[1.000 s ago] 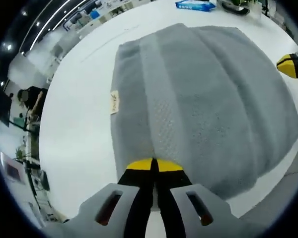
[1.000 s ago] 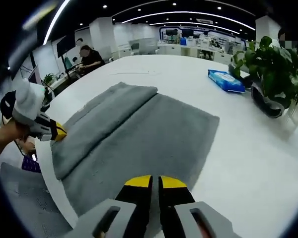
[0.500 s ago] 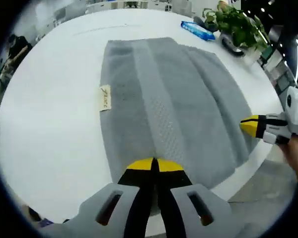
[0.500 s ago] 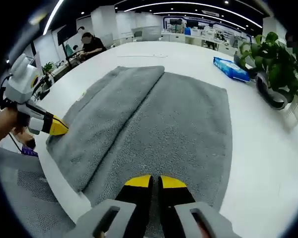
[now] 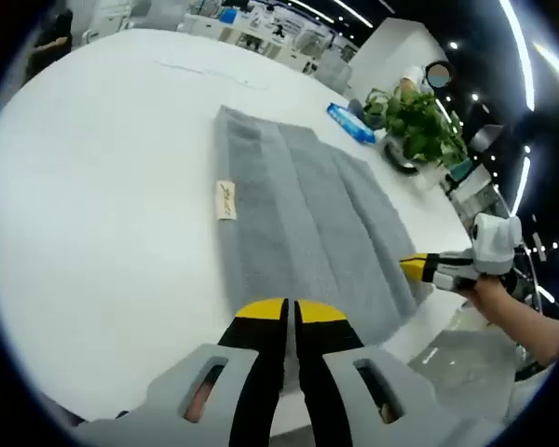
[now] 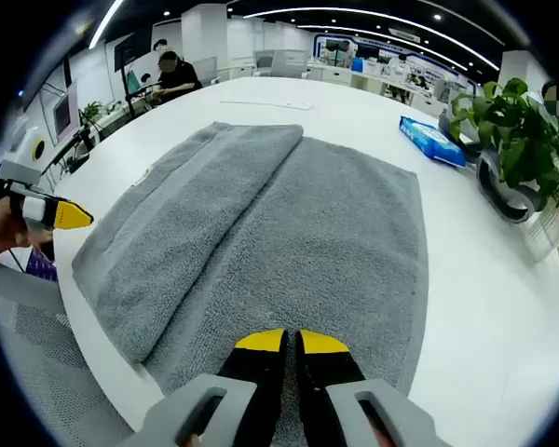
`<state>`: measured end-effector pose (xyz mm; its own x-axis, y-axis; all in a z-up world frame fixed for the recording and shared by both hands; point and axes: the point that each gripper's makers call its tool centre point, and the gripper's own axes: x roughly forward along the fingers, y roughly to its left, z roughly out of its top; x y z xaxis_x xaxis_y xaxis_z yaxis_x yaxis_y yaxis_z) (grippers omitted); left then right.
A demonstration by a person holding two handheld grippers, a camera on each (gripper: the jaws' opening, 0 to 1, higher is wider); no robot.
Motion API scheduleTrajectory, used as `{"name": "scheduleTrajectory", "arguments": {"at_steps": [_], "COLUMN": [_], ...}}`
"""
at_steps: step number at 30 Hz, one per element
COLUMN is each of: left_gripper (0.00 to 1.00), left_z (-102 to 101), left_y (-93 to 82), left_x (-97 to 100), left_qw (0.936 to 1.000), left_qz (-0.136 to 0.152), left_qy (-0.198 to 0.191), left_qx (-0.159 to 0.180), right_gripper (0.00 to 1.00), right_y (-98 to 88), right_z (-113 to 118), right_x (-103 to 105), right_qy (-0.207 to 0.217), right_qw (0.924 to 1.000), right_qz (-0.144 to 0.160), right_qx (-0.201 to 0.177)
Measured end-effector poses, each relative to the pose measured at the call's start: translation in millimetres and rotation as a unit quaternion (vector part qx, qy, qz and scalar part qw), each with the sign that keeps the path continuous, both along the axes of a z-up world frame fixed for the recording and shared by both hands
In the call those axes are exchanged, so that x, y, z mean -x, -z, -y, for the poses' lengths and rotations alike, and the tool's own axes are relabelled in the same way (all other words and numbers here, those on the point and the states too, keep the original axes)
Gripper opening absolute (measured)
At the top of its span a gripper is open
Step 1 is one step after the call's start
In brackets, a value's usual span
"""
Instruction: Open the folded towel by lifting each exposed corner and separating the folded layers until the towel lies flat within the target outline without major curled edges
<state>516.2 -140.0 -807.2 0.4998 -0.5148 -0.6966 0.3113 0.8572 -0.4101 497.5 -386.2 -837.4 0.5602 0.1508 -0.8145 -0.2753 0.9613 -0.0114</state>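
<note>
**A:** how far along is the unfolding, by the look of it?

**B:** partway, I'd say. Going left to right in the right gripper view: the left gripper (image 6: 72,216) hangs off the table edge, just beside the near left corner of the grey terry towel (image 6: 289,242), not touching it as far as I can tell. Then there's a folded-over flap (image 6: 182,223) lying on the towel's left half, so that layer hasn't been opened out yet. The right half is a single flat layer, edges look tidy.

**A:** where's the towel sitting?

**B:** on the big round white table (image 5: 102,186), close to the near edge. Can't make out any target outline though. In the left gripper view it's a long grey strip (image 5: 298,233) with a small cream label (image 5: 225,200) on its left edge.

**A:** and the grippers?

**B:** left one's yellow-tipped jaws are pressed together, holding nothing. The right gripper (image 6: 284,343) is closed too, tips over the towel's near edge; can't tell if it's pinching cloth. What's left: peel that flap off to the left and smooth it.
</note>
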Motion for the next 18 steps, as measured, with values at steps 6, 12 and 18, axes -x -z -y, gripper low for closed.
{"name": "scheduleTrajectory", "arguments": {"at_steps": [6, 12, 18], "left_gripper": [0.07, 0.19, 0.20], "left_z": [-8.1, -18.4, -12.9], "left_y": [10.9, 14.9, 21.1], "left_x": [-2.2, -9.7, -6.2], "left_qw": [0.9987, 0.9980, 0.9987], "left_qz": [0.003, 0.016, -0.001], "left_qy": [0.012, -0.005, 0.007], "left_qx": [-0.050, -0.061, -0.051], "right_gripper": [0.01, 0.01, 0.01], "right_y": [-0.2, -0.5, -1.2], "right_z": [-1.5, -0.5, -0.9], "right_x": [0.7, 1.5, 0.8], "right_qy": [-0.012, -0.011, -0.014], "right_qw": [0.9998, 0.9996, 0.9992], "right_qz": [0.008, 0.024, 0.036], "right_qx": [0.017, 0.014, 0.014]}}
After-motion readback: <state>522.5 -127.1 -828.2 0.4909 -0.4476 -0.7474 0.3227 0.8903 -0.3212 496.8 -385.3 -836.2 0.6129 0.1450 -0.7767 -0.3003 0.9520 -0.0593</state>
